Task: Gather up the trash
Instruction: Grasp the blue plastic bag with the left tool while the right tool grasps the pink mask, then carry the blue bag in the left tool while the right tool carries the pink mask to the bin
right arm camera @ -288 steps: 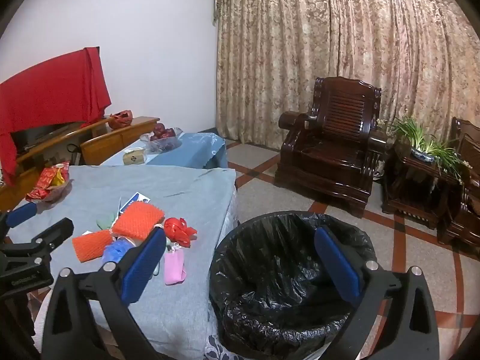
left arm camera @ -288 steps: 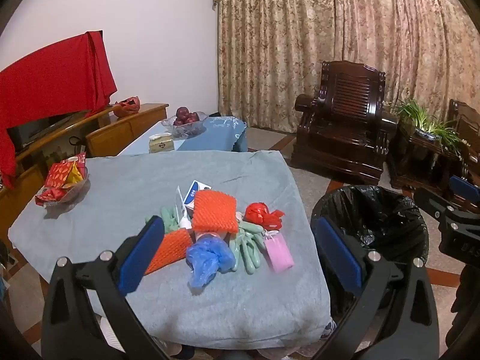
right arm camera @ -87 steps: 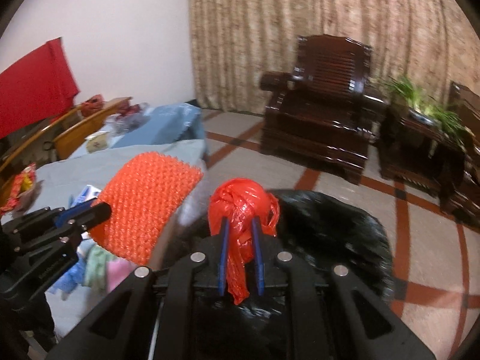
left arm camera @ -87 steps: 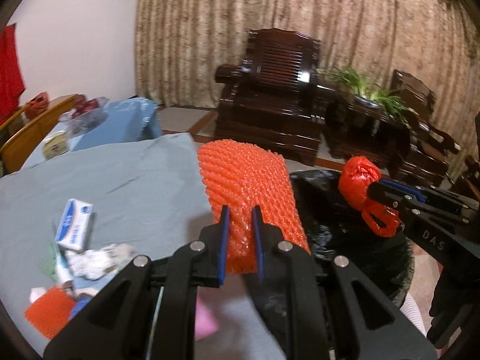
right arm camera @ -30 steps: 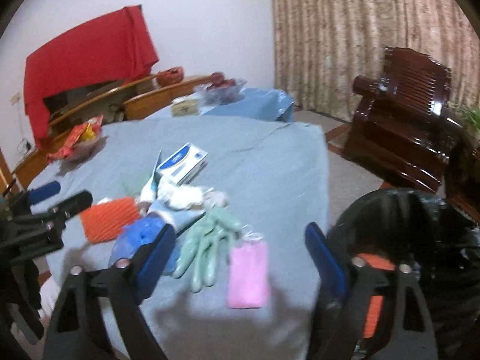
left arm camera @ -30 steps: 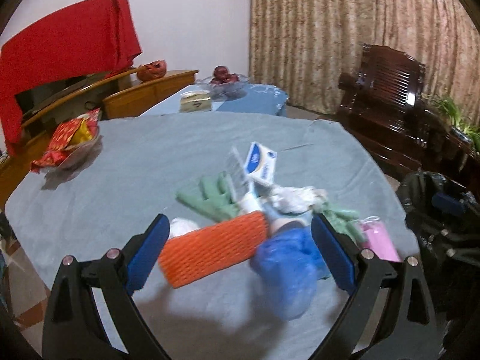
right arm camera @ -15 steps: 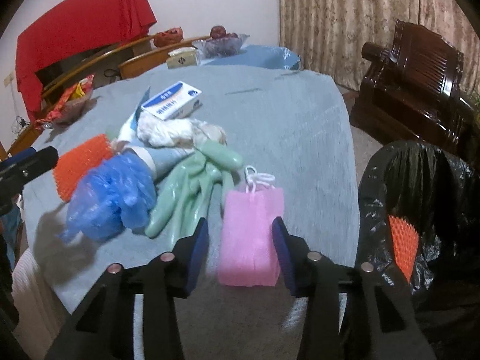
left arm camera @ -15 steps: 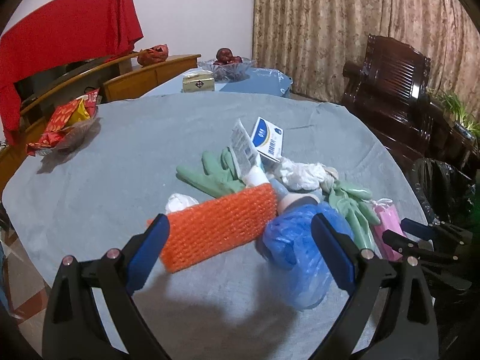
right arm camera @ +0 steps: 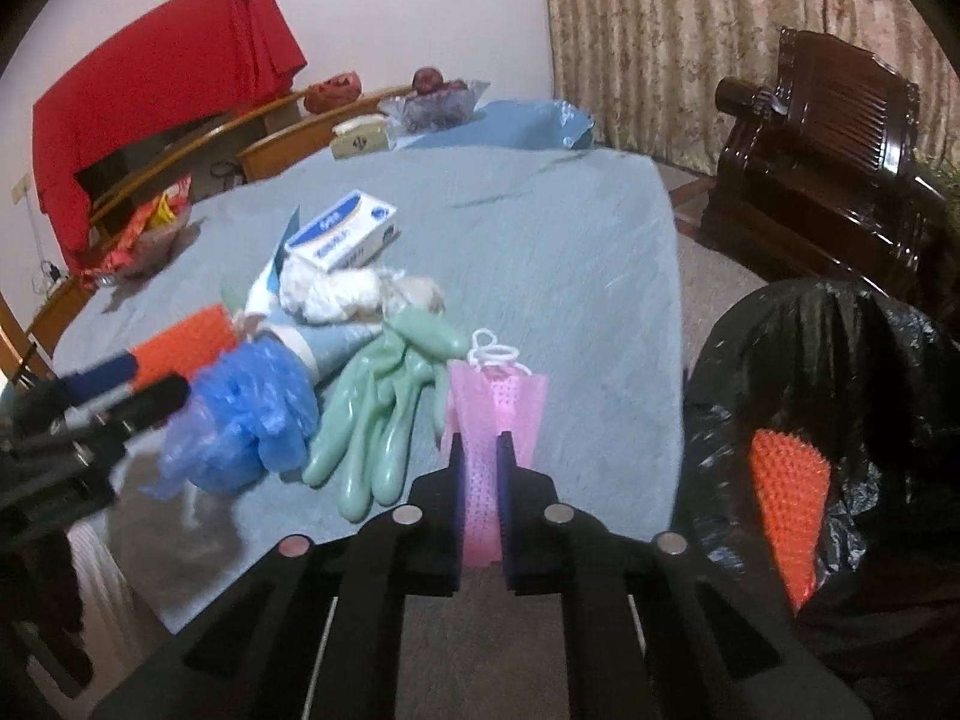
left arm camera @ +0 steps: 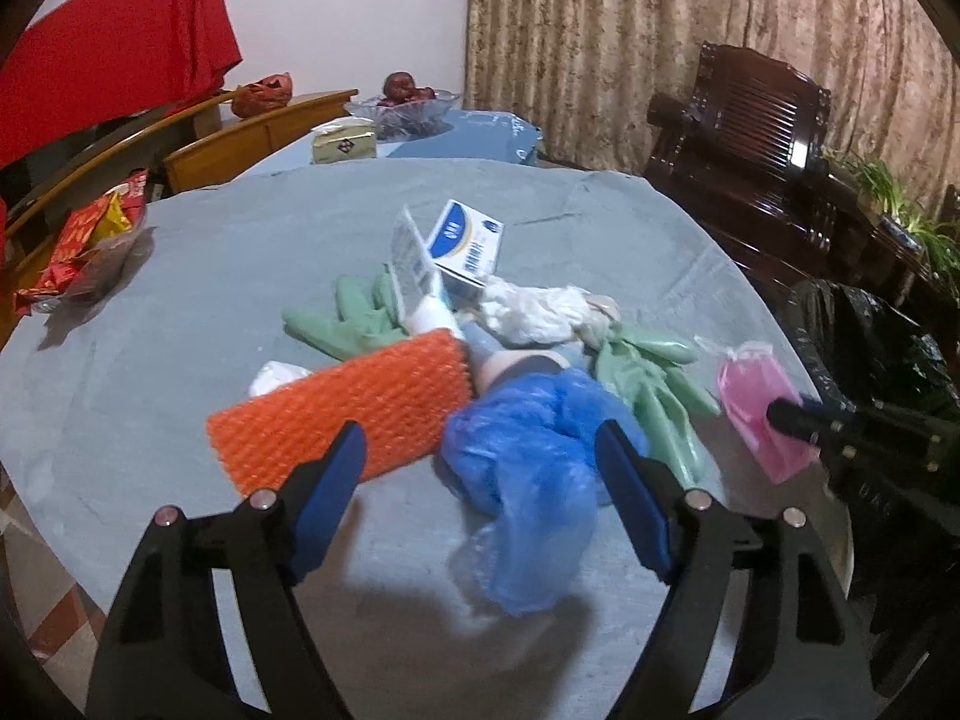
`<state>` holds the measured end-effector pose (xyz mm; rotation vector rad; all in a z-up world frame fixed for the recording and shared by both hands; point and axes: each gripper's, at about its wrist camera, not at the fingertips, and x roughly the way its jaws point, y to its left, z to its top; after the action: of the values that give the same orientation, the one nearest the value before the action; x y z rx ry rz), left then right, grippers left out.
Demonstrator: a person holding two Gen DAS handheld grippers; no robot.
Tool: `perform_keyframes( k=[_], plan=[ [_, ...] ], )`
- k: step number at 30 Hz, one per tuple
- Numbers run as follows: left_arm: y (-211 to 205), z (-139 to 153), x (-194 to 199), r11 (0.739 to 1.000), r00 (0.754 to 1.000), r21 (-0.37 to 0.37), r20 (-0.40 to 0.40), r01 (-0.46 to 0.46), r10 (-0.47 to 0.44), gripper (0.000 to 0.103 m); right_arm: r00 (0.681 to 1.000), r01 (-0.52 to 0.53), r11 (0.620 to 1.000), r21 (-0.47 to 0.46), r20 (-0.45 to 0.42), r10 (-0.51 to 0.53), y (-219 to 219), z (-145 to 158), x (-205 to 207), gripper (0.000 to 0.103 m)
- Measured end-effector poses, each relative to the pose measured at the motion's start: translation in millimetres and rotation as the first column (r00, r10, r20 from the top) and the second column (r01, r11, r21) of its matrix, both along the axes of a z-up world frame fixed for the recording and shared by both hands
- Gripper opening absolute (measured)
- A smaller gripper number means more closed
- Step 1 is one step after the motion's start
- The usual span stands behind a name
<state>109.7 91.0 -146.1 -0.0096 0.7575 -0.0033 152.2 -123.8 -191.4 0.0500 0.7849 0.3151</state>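
The right claw (right arm camera: 480, 468) was clamped on the near end of a pink mesh pouch (right arm camera: 495, 414), which lay at the edge of the grey-covered desk (right arm camera: 540, 228) with its white loop pointing away. The left claw (left arm camera: 480, 474) stood wide apart over the pile, one finger above an orange foam net (left arm camera: 348, 414) and the other at the far side of a crumpled blue plastic bag (left arm camera: 528, 450); it gripped nothing.

The rest of the trash sat heaped in the middle of the desk: green rubber gloves (right arm camera: 384, 414) just beside the pouch, a wad of white tissue (right arm camera: 342, 288) behind them, and a blue and white box (right arm camera: 342, 228) leaning on the heap.

To the right of the desk stood a bin lined with a black bag (right arm camera: 840, 372), and inside it showed a second orange foam net (right arm camera: 789, 492).
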Motion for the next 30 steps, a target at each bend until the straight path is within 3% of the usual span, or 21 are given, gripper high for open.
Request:
perform_keyframes(
  k=[4, 10, 13, 14, 20, 30],
  plan=[
    [-12.0, -7.6, -0.6, 1.000, 1.000, 0.006, -0.015, 0.022, -0.022, 0.076, 0.999, 0.009, 1.000, 0.022, 0.034, -0.010, -6.7, 13.8, -3.5, 0.009],
    [-21.6, -21.7, 8.1, 0.999, 0.998, 0.012, -0.051, 0.041, -0.040, 0.061, 0.998, 0.014, 0.999, 0.033, 0.053, -0.016, -14.2, 24.7, -4.4, 0.009],
    [-22.1, -31.0, 13.7, 0.998, 0.994, -0.008, -0.090, 0.058, -0.058, 0.035, 0.998, 0.012, 1.000, 0.027, 0.057, -0.013, -14.9, 25.5, -4.7, 0.009],
    [-22.6, -34.3, 15.4, 0.997, 0.992, -0.017, -0.107, 0.071, -0.073, 0.021, 0.998, 0.012, 1.000, 0.025, 0.056, -0.013, -14.8, 25.4, -4.7, 0.009],
    [-18.9, -25.1, 8.5, 0.997, 0.995, -0.025, -0.075, 0.071, -0.072, 0.002, 0.998, 0.006, 1.000, 0.029, 0.064, -0.008, -14.2, 26.9, -5.6, 0.009],
    [-18.7, 23.1, -3.6, 0.998, 0.997, -0.014, 0.038, 0.062, -0.061, 0.002, 0.994, -0.010, 0.999, 0.045, 0.113, 0.005, -16.3, 50.9, -15.5, 0.009]
  ],
)
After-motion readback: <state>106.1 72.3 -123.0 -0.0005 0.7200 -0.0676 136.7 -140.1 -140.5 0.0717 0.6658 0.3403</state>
